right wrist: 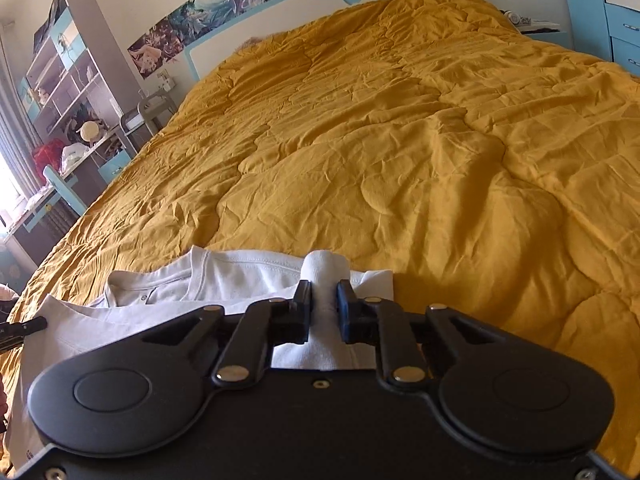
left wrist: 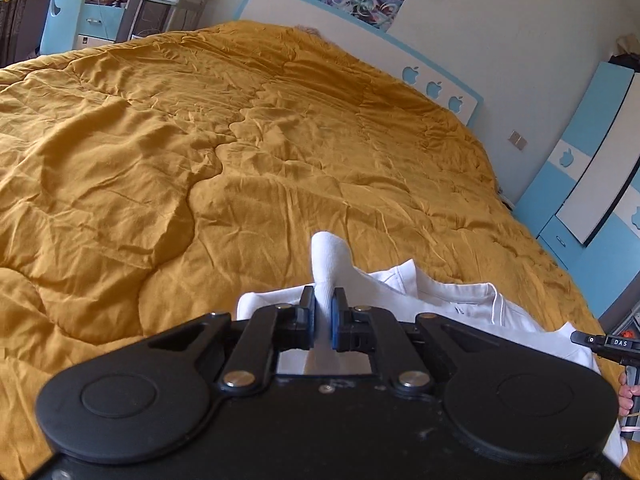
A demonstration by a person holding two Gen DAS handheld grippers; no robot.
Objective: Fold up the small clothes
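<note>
My left gripper (left wrist: 323, 307) pinches a fold of white shirt (left wrist: 460, 300); my right gripper (right wrist: 324, 304) pinches another. Shirt lies on the near edge of the yellow quilt (left wrist: 200, 140), headboard (left wrist: 360, 32) and wardrobe (left wrist: 592, 168) beyond.

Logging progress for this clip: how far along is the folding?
Early to midway. Done: the white shirt lies on the yellow quilt, collar showing. In hand: the left gripper and right gripper each pinch a bunch of its white fabric. Left: no finished fold is visible; the pinched edges are not yet laid over.
</note>
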